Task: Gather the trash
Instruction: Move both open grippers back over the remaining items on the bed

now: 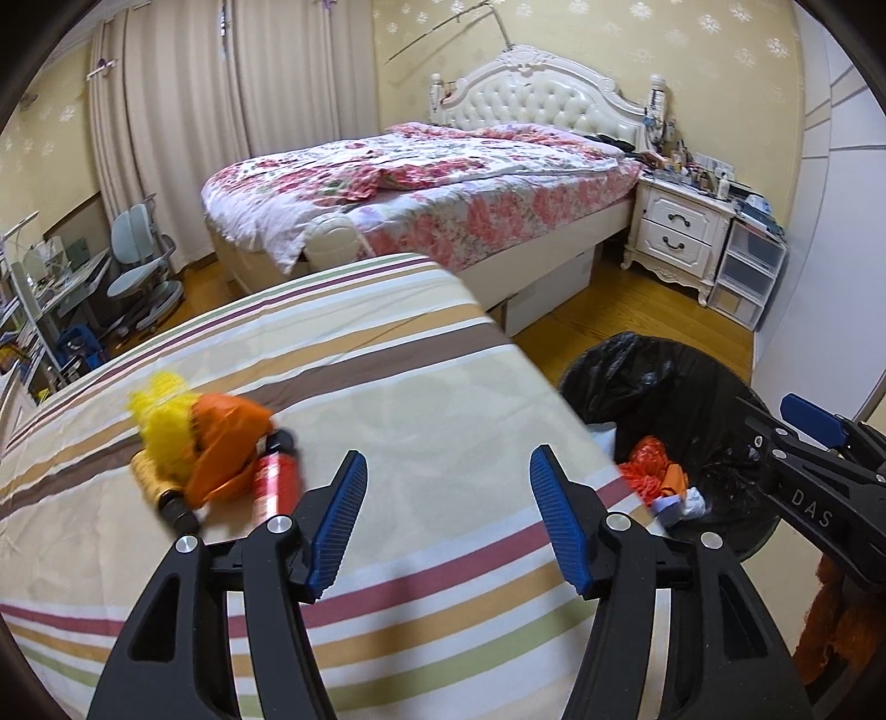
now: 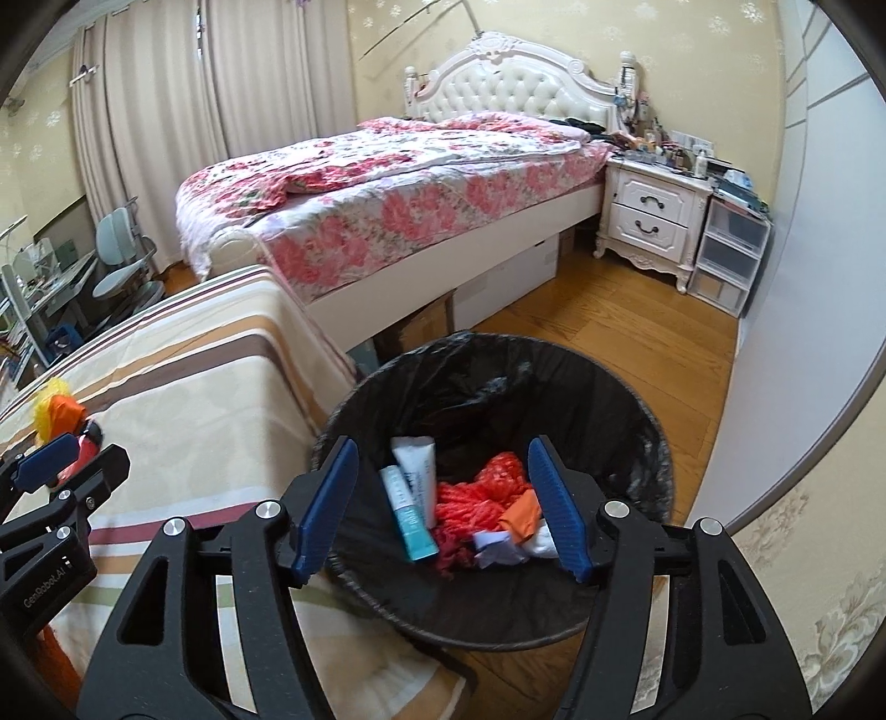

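While both hand-held grippers, left (image 1: pixel 448 518) and right (image 2: pixel 443 507), stand spread and empty, yellow-orange wrappers and a red bottle (image 1: pixel 274 479) lie clumped on the striped tabletop (image 1: pixel 387 387); a loose pinch could scatter them short of the black-lined bin (image 2: pixel 609 399).

Bedroom: pale yellow floral wallpaper (image 2: pixel 692 50), beige curtains (image 2: pixel 160 122) upper left, wood floor (image 2: pixel 626 332) centre right. Big bed (image 2: pixel 398 194) with floral quilt and white tufted headboard (image 2: pixel 515 88) at top centre, cluttered white nightstand (image 2: pixel 648 216) plus plastic drawers (image 2: pixel 725 260) to its right. Desk chair (image 2: pixel 119 260) far left, even soft light.
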Demonstrator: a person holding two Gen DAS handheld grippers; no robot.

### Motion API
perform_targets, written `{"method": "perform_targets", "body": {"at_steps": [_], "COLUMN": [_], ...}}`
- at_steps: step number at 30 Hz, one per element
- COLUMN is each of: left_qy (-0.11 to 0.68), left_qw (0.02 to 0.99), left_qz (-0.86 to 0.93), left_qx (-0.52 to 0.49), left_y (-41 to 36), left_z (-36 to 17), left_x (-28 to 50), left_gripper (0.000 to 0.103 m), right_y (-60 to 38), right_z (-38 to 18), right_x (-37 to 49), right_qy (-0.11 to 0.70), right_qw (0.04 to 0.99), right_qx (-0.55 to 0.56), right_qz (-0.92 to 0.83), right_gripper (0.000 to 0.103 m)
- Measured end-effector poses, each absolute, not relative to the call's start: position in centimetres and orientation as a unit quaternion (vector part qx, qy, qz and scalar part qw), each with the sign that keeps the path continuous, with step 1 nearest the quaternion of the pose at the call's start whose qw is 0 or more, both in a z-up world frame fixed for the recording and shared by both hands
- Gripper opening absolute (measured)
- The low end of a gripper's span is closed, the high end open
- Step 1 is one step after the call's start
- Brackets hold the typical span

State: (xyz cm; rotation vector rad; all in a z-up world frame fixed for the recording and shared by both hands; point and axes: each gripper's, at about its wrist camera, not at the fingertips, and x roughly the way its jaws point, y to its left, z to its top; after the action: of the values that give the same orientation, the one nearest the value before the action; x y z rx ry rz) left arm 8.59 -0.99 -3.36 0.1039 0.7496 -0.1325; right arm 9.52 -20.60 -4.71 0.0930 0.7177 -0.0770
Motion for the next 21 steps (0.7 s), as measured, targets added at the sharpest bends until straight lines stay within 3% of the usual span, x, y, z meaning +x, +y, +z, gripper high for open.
{"method": "perform_targets", "body": {"at_steps": [21], "left_qy": [0.382], "left_qw": [0.921], "left_qz": [0.074], "left_qx": [-0.007], "left_y": [13.7], "left_z": [-4.1], "left_x": [5.5], "left_gripper": [0.060], "right_y": [-7.8], "right_z": [-4.1], "right_x": [9.3], "right_qy": [0.359], "right_qw": [0.930], "right_qx": [-0.010], "right_qz": [0.078], "right_gripper": [0.062]}}
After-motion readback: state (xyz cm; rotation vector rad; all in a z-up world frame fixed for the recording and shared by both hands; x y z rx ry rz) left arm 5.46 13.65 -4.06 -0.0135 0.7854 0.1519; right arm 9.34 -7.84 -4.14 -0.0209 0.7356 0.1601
